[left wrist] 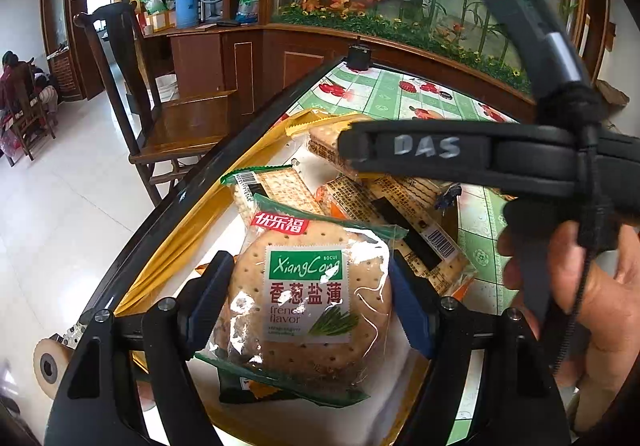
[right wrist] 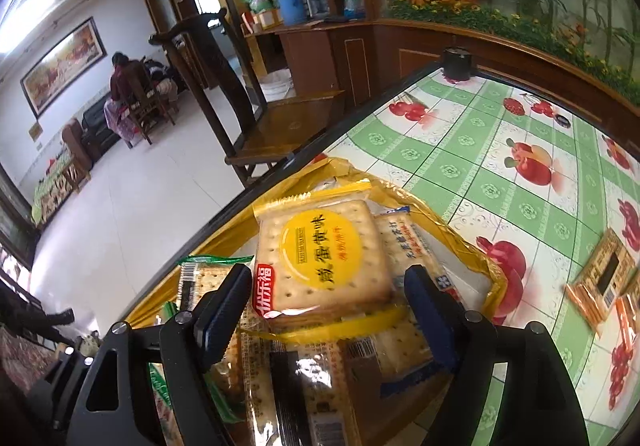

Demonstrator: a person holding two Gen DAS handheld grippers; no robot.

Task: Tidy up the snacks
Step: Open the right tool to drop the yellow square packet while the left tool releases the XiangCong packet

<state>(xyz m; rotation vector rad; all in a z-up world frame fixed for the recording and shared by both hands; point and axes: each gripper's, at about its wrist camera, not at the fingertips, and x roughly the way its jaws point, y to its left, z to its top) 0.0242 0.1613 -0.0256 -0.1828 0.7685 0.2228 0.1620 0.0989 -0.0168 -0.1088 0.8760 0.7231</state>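
Observation:
My left gripper is shut on a round cracker packet with a green label, held just above a gold tray. In the tray lie several more cracker packets. My right gripper stands open over the same gold tray. A square cracker packet with a yellow disc rests on the pile between its blue pads, with a gap on each side. In the left wrist view the right gripper reaches across the tray's far part, with a hand on its grip.
The tray sits near the left edge of a table with a green checked fruit cloth. Orange snack packets lie on the cloth to the right. A wooden chair stands beside the table and a small black object sits at its far corner.

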